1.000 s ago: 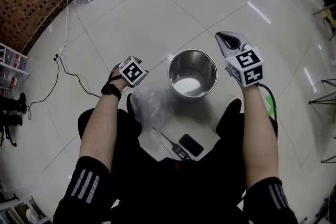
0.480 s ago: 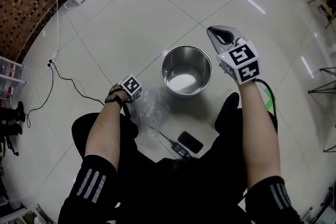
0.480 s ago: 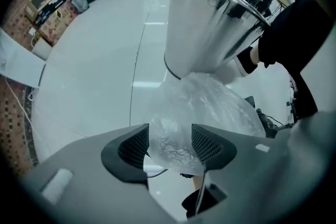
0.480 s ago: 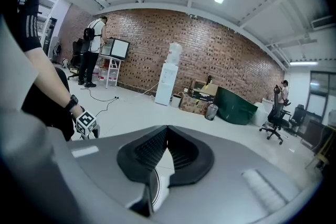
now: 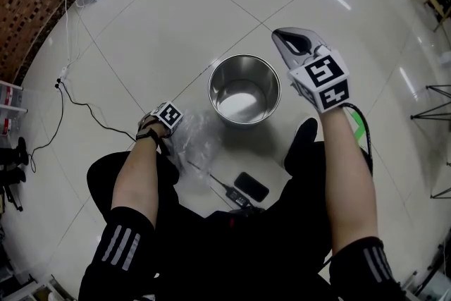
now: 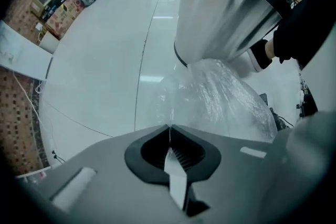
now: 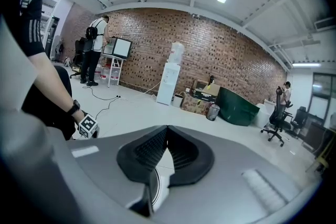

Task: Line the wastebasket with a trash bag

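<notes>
The steel wastebasket [image 5: 244,90] stands upright on the tiled floor, seen from close by as a tilted shiny wall [image 6: 226,13] in the left gripper view. A crumpled clear trash bag [image 5: 195,138] lies on the floor against its near left side. My left gripper [image 5: 168,116] points straight down at the bag's left edge. Its jaws are shut [image 6: 169,126], with the film of the bag [image 6: 220,97] running up from their tips. My right gripper [image 5: 292,46] is held high to the right of the wastebasket, shut [image 7: 167,127] with nothing in it.
A black phone [image 5: 251,186] and a thin black stick [image 5: 215,181] lie on the floor by the person's knees, a shoe [image 5: 301,137] beside the basket. A cable [image 5: 84,108] runs at left. A water dispenser [image 7: 170,78], standing people [image 7: 97,50] and an office chair [image 7: 275,120] are far off.
My left gripper has come down from beside the wastebasket's rim to the floor at the bag, and its jaws have shut. The right gripper has kept still.
</notes>
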Demonstrator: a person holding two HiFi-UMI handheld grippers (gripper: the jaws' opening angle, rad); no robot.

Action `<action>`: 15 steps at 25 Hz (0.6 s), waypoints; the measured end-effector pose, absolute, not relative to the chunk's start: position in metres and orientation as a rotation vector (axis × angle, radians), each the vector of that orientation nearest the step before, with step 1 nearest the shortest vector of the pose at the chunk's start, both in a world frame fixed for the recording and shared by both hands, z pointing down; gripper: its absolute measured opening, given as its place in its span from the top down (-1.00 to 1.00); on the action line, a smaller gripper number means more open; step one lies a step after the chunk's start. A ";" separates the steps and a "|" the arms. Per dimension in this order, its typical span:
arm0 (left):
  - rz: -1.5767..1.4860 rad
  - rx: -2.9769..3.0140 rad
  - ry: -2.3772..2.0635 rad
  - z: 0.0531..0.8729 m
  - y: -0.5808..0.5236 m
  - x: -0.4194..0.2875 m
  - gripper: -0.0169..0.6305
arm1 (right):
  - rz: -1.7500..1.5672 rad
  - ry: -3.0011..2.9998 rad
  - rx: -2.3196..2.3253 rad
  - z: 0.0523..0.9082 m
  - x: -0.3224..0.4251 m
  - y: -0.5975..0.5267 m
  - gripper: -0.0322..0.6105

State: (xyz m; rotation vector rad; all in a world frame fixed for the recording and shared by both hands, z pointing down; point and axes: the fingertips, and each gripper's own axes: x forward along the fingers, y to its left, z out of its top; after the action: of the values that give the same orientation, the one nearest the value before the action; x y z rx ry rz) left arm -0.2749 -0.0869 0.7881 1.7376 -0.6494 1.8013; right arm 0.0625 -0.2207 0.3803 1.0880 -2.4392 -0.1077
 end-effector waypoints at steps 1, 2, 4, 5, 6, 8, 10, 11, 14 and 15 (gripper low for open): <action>1.818 1.773 -0.686 0.783 -0.097 -0.275 0.97 | -0.106 -2.437 1.090 0.381 0.063 -0.221 0.88; 1.832 1.814 -0.727 0.777 -0.108 -0.275 0.97 | -0.104 -2.435 1.093 0.381 0.064 -0.221 0.88; 1.841 1.881 -0.792 0.762 -0.125 -0.272 0.97 | -0.100 -2.435 1.098 0.381 0.065 -0.221 0.88; 1.847 1.915 -0.825 0.752 -0.134 -0.270 0.97 | -0.101 -2.436 1.099 0.380 0.065 -0.220 0.88; 1.851 1.952 -0.858 0.741 -0.144 -0.266 0.97 | -0.104 -2.437 1.100 0.379 0.065 -0.219 0.88; 1.838 2.025 -0.915 0.716 -0.162 -0.257 0.97 | -0.108 -2.439 1.101 0.378 0.065 -0.218 0.88; 1.810 2.093 -0.960 0.691 -0.178 -0.248 0.97 | -0.105 -2.437 1.105 0.378 0.066 -0.217 0.88; 1.797 2.127 -0.978 0.678 -0.185 -0.243 0.97 | -0.102 -2.435 1.107 0.379 0.066 -0.217 0.88; 1.786 2.224 -1.015 0.639 -0.204 -0.229 0.97 | -0.099 -2.434 1.112 0.379 0.069 -0.217 0.88; 1.786 2.257 -1.027 0.625 -0.209 -0.224 0.97 | -0.099 -2.436 1.115 0.378 0.070 -0.217 0.88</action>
State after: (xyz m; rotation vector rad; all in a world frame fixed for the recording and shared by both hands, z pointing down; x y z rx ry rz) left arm -0.2244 -0.2089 0.6247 2.2572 -1.0271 1.7863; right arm 0.0700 -0.2169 0.3783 1.1155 -2.4359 -0.0995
